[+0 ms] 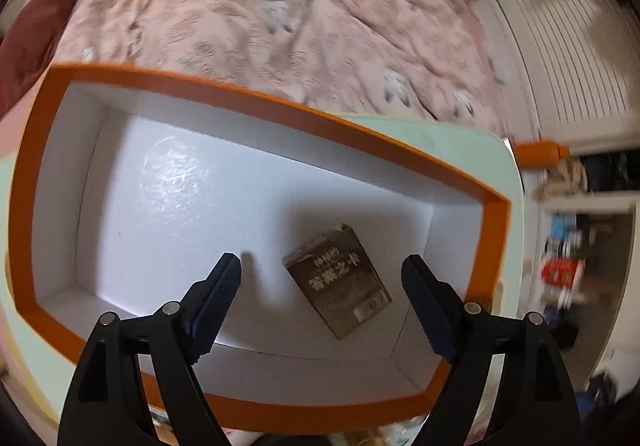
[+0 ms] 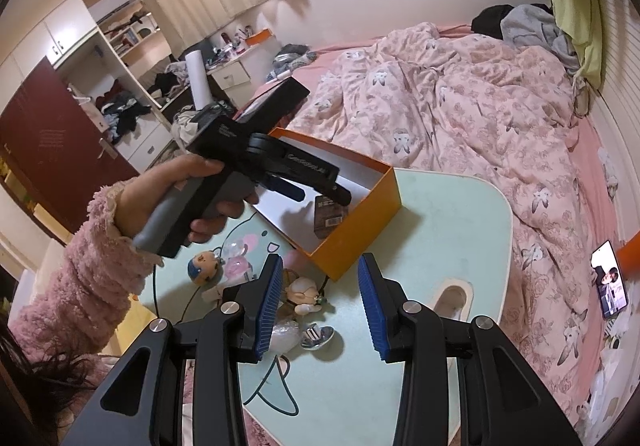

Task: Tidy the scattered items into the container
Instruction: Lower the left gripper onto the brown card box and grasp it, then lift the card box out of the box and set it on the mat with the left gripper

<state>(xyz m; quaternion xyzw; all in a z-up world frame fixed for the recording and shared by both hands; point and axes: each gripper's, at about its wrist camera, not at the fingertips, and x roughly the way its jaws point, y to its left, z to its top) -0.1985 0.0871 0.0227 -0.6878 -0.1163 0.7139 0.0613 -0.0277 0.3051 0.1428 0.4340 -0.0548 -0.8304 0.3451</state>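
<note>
- One card box point(image 1: 337, 279) already lies flat on the white floor of the orange box point(image 1: 24, 181), near the end wall closest to your left tongs point(image 1: 322, 274).
- Your left tongs hang over that orange box and point steeply down into it; their jaws stand wide apart with the card box below the gap, and neither pad touches it. They grip nothing.
- From the right wrist view, your left hand point(image 2: 188, 197) in a fuzzy pink sleeve point(image 2: 84, 278) holds the left tool over the open orange box point(image 2: 360, 213), and the dark card box point(image 2: 330, 215) shows inside against the near wall.
- The orange box sits on the pale green worktop point(image 2: 460, 230), beside the bed with its pink flowered quilt point(image 2: 460, 117).
- Your right tongs point(image 2: 320, 302) hover above the worktop with their blue pads partly apart and nothing between them.
- Several small things lie scattered on the worktop just ahead of the right tongs: a blue-haired figure point(image 2: 205, 270), a pale doll head point(image 2: 304, 292), a tiny striped sneaker point(image 2: 318, 337) and a crumpled clear wrapper point(image 2: 286, 336).
- The doll head lies close to the orange box's near corner; the sneaker and wrapper lie nearer you, touching or almost touching each other.
- A phone point(image 2: 610, 282) with a lit screen lies on the bed at the far right.
</note>
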